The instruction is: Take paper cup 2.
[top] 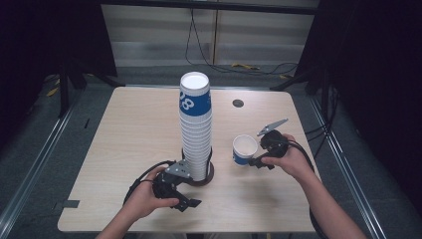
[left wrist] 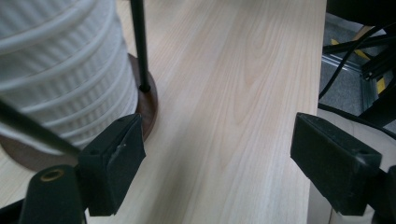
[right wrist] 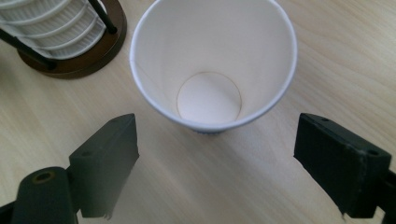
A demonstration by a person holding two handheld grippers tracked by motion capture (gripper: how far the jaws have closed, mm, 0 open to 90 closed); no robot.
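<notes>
Left hand-held gripper (top: 186,196) wide open, empty, beside cup stack (top: 195,129) on counter (top: 129,144); right hand-held gripper (right wrist: 215,163) wide open, holding nothing, just behind single cup (right wrist: 212,60).

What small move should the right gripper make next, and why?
Probably ease the right gripper forward until its jaws stand on both sides of the single cup, then close. The jaws are open with nothing between them, and the cup stands upright on the table just ahead of them, apart from the tall stack of cups.
</notes>
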